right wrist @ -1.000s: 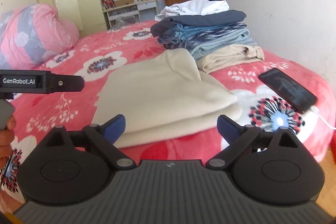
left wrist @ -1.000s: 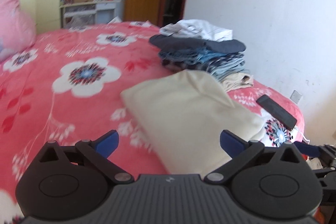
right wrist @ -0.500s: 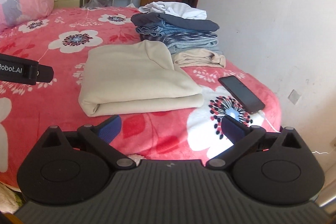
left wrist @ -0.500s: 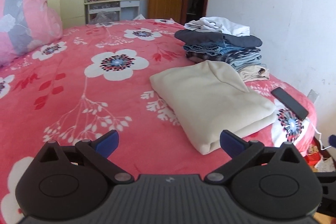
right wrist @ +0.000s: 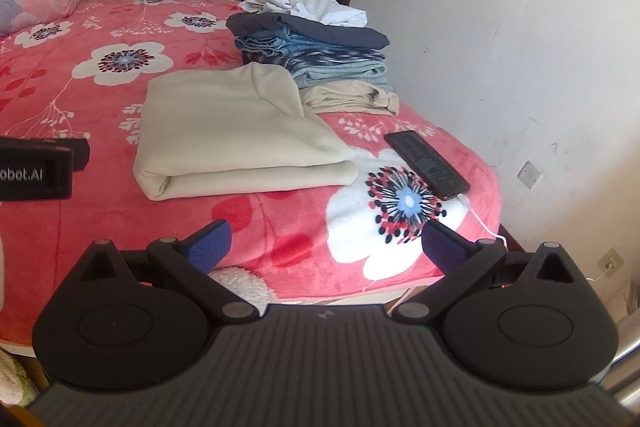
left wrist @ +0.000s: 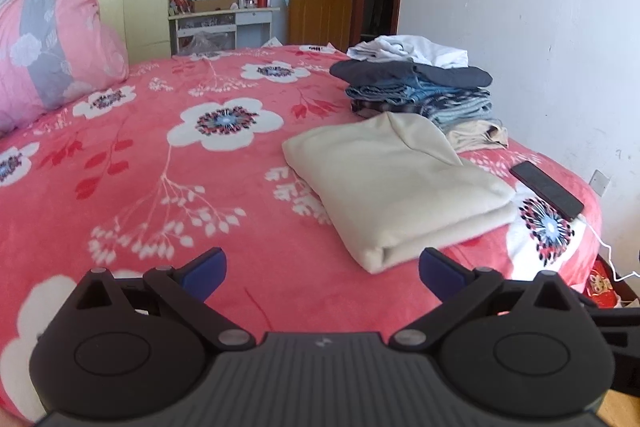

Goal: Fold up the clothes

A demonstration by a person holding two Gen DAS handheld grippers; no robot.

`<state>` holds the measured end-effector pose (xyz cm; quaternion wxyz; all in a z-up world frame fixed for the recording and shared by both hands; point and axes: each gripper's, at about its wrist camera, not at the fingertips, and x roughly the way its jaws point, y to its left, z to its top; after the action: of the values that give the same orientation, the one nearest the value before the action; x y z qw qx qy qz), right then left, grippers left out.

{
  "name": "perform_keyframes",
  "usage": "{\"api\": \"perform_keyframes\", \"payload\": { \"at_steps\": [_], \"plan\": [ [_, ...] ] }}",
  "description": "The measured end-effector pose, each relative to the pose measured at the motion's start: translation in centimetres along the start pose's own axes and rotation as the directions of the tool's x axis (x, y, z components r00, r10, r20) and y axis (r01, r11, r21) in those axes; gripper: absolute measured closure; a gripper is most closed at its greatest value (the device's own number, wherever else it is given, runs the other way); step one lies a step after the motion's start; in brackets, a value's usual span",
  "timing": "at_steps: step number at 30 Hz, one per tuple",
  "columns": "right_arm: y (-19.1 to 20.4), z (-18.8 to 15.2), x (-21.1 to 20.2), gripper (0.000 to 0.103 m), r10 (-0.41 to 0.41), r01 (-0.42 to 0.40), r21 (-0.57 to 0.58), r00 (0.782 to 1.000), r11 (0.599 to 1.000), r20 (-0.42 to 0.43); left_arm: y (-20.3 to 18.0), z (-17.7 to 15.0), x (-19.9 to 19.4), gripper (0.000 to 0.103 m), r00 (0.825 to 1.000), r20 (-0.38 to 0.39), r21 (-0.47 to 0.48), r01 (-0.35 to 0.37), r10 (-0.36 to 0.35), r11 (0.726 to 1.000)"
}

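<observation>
Now both grippers are being held back from the bed (left wrist: 140, 187), and nothing is being gripped. The left gripper (left wrist: 322, 269) is being carried with its jaws spread wide and empty above the red floral blanket (right wrist: 100, 95), and the right gripper (right wrist: 326, 243) is being held the same way, jaws wide apart and empty, just off the bed's near edge. The left gripper's black body is also being caught at the left side of the right wrist view, with part of a white label showing on it.

The cream garment (left wrist: 396, 187) is being left lying folded on the blanket, near the corner of the bed, its thick folded edge being turned toward the grippers. Neither gripper is touching it. Just behind it, a stack of folded clothes (right wrist: 316, 55) is being shown: a beige piece at the bottom, blue denim-like layers above, a dark piece over those, and a loose white garment (left wrist: 408, 51) being left rumpled on top. The cream garment's far end is being seen right up against the base of that stack.

A black phone (right wrist: 426, 165) is being seen lying flat on the blanket to the right of the cream garment, apart from it, with a white cable (right wrist: 486, 227) running off the bed's edge. A pink quilt (left wrist: 52, 47) is being seen bundled at the far left of the bed.
</observation>
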<state>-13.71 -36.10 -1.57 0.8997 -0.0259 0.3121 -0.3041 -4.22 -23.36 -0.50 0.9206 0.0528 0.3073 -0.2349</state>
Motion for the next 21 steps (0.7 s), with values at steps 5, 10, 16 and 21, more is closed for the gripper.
{"api": "perform_keyframes", "payload": {
  "at_steps": [5,10,16,21],
  "plan": [
    [-1.5,-1.2,-0.3,0.001,0.001,0.000,0.043,1.000,0.999,-0.021,-0.7,-1.3,0.0,0.000,1.000,-0.027,-0.020,0.000,-0.001,1.000],
    [-2.1,-2.1,-0.6,0.001,0.005,-0.003,0.065,0.999,0.998,-0.033,-1.5,-2.3,0.1,0.000,0.998,-0.064,-0.016,0.003,-0.004,1.000],
    [-2.5,-2.7,-0.8,0.001,0.016,-0.013,0.083,0.999,0.996,-0.038,-2.3,-3.2,-0.4,0.000,0.997,-0.077,-0.005,0.008,-0.008,1.000],
    [-2.7,-3.1,-0.8,0.001,0.024,-0.019,0.103,0.999,0.994,-0.047,-2.7,-3.2,-0.6,0.000,0.997,-0.075,0.022,0.009,-0.008,1.000]
  ]
}}
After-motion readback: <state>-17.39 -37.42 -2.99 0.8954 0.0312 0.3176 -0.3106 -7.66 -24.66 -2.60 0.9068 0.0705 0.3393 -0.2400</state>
